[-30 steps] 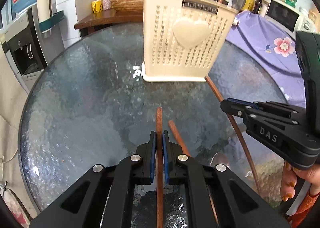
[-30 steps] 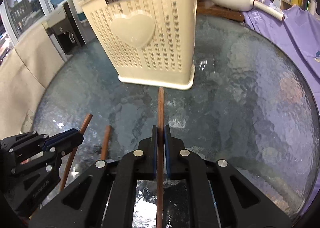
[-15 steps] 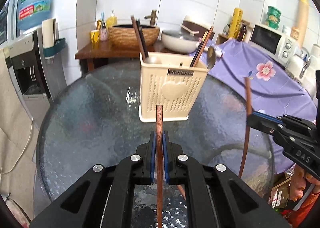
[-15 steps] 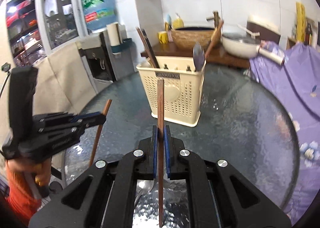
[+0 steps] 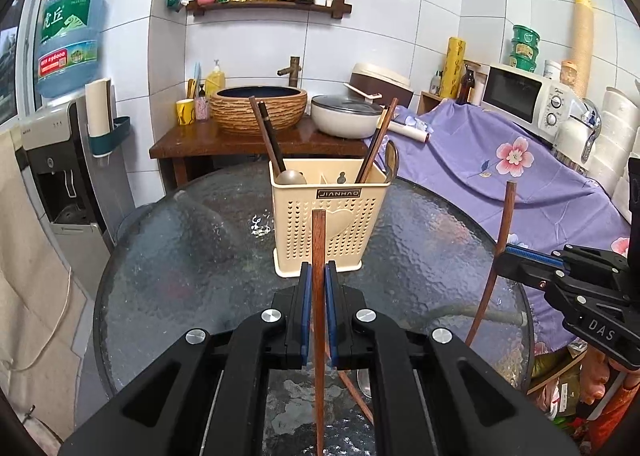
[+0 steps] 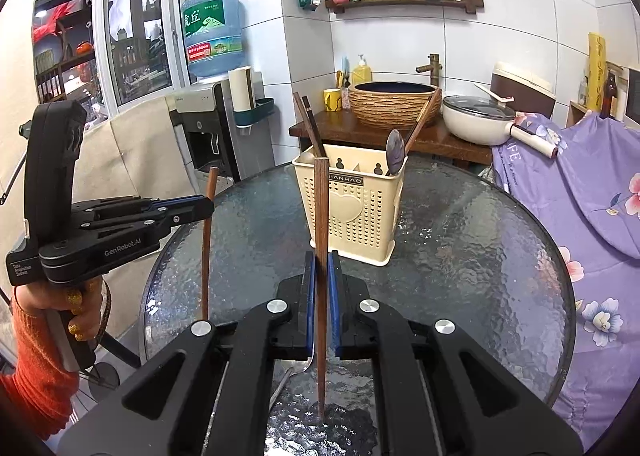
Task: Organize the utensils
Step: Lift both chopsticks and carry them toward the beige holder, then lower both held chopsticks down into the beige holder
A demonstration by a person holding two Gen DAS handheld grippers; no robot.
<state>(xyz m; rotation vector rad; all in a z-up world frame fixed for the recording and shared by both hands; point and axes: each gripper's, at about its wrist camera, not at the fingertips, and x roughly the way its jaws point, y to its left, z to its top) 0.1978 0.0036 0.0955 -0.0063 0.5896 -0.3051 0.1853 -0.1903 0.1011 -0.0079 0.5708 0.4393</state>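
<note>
Holder (image 5: 331, 223): we see it on the table (image 5: 180, 256), far side.
Counter (image 5: 224, 141): behind table.
Chopsticks (image 5: 267, 137): in holder.

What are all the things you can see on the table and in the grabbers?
Glass table: one, round, bluish, in the middle.
Utensil holder: one, cream, on the table; holds dark chopsticks and spoons.
Held chopsticks: two, brown, upright; one in the left grabber, one in the right.
Loose chopstick: one, brown, on the table beside a spoon.
Background: wash basin, white pan, microwave, water bottle.
Left gripper and right gripper: two, black, both shut on chopsticks.
</note>
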